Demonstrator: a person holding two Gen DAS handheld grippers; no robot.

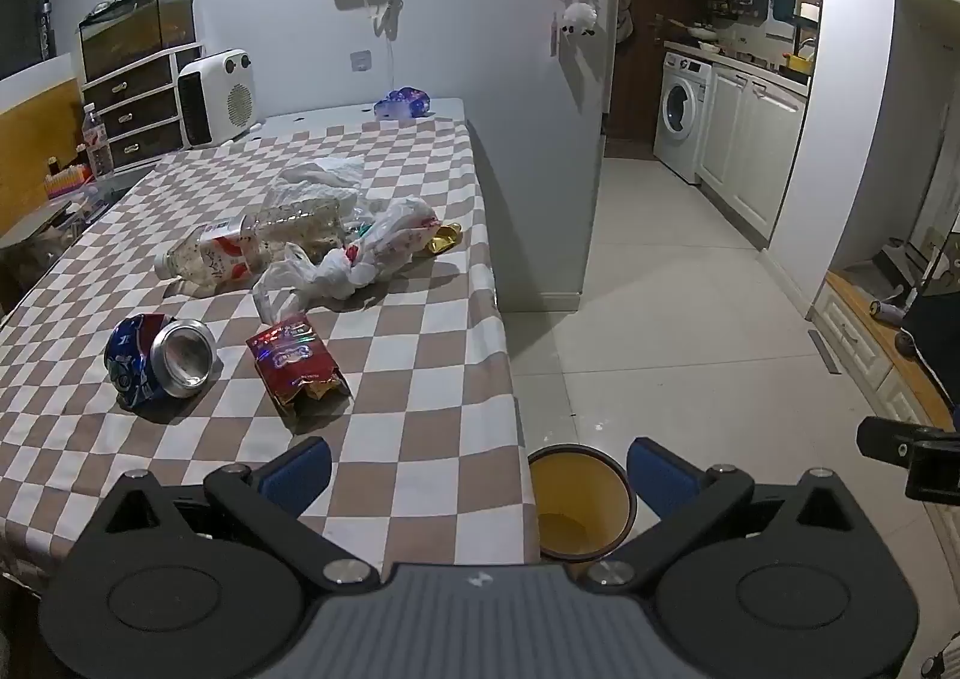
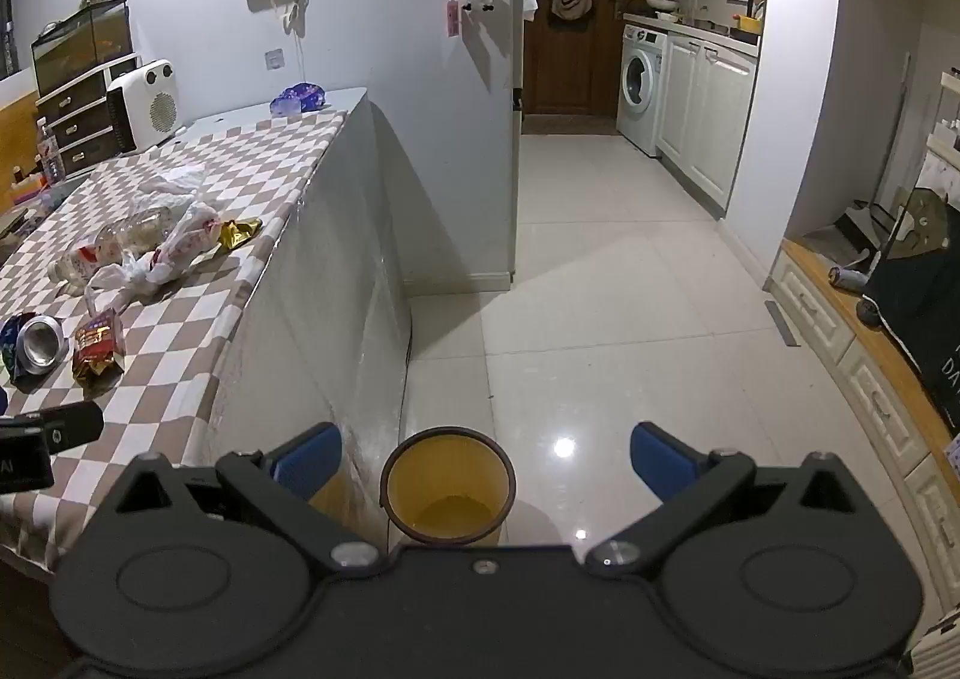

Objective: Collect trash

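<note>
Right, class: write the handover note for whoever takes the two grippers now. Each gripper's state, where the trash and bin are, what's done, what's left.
Left gripper: open, empty, above the table's near edge.
Right gripper: open, empty, over the floor above the yellow bin.
Bin stands on the floor beside the checked table; it looks empty.
On the table: crushed can, red snack packet, plastic bottle, white plastic bag, gold wrapper.
Done: nothing collected yet.
Left: every piece goes into the bin.

L claw (image 1: 479, 475) + R claw (image 2: 486, 460): both wide open, empty, angled down.
</note>
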